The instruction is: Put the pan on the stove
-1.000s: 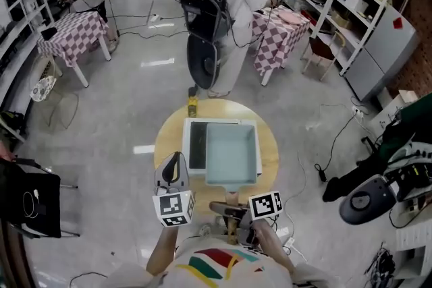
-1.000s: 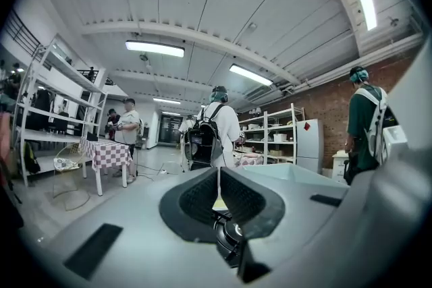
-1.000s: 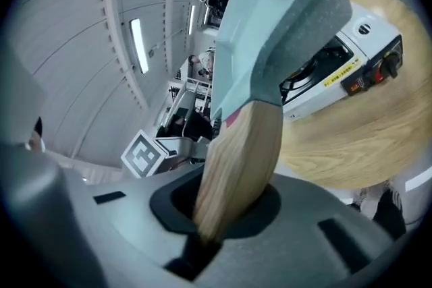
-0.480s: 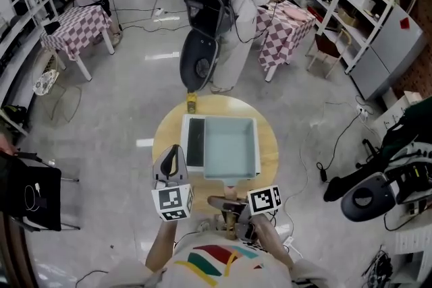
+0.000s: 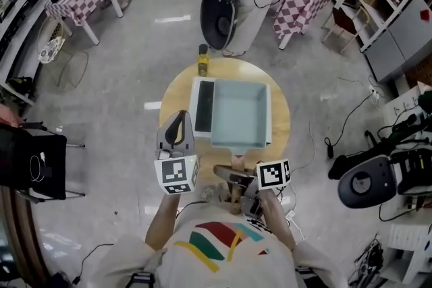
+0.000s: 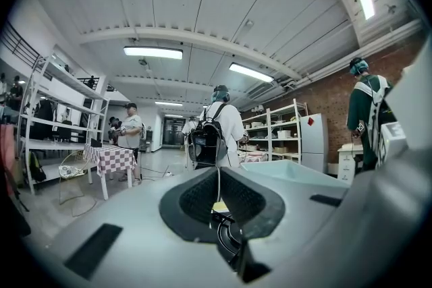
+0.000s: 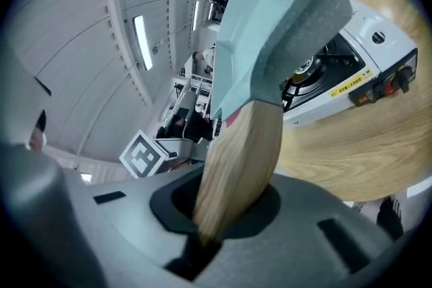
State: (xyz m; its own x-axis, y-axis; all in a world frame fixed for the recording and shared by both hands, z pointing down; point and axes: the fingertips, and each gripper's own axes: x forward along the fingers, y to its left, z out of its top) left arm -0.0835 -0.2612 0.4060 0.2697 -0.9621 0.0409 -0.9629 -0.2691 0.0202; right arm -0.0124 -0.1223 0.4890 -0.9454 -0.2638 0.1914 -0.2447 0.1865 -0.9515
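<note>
1 round wooden table (image 5: 177, 94) carries a white stove (image 5: 196, 85). The pale blue square pan (image 5: 237, 111) lies over the stove's burner; contact cannot be confirmed. Right gripper (image 5: 233, 180): jaws clamped on the pan's wooden handle (image 7: 239, 158). Left gripper (image 5: 177, 119): jaws together, empty, just beside the stove. 1 yellow bottle (image 5: 202, 61) stands at the table's far edge.

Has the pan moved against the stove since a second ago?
No. The pan still covers the same right part of the stove; only the head view shifted.
</note>
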